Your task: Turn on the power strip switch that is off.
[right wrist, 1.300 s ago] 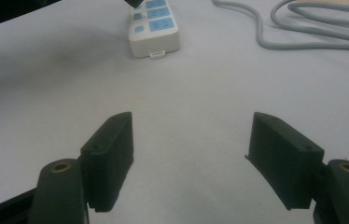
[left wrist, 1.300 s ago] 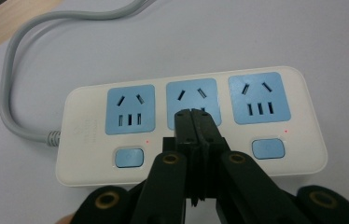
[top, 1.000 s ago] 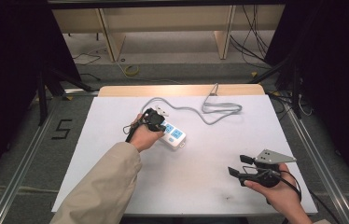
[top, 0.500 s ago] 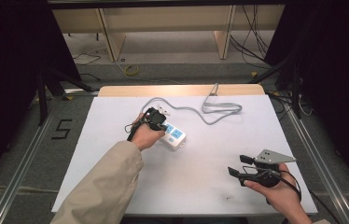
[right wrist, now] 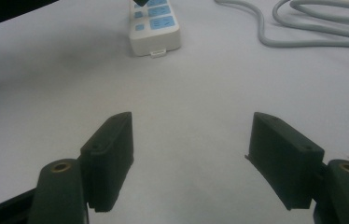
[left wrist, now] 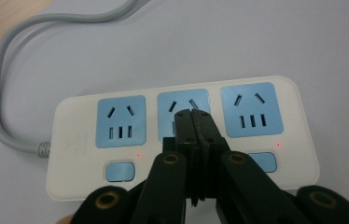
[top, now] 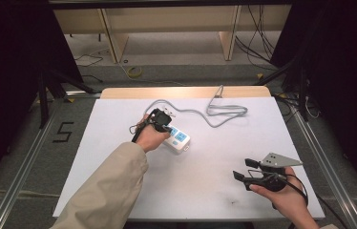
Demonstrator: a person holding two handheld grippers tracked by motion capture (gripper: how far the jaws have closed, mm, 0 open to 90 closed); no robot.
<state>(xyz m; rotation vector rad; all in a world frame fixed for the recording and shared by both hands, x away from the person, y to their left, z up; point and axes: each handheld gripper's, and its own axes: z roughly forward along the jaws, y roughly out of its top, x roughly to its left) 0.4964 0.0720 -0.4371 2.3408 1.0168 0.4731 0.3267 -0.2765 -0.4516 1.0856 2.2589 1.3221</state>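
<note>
Nothing moved, left gripper (left wrist: 192,114) jaws closed over power strip (left wrist: 182,135), middle switch hidden, right gripper (right wrist: 191,154) jaws wide.

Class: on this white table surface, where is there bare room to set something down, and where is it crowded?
Bare: the stretch between the white power strip with blue sockets and the open right gripper, and the near-left corner beside the beige sleeve. Crowded: the far middle, where the grey cable loops, and around the shut left gripper.
</note>
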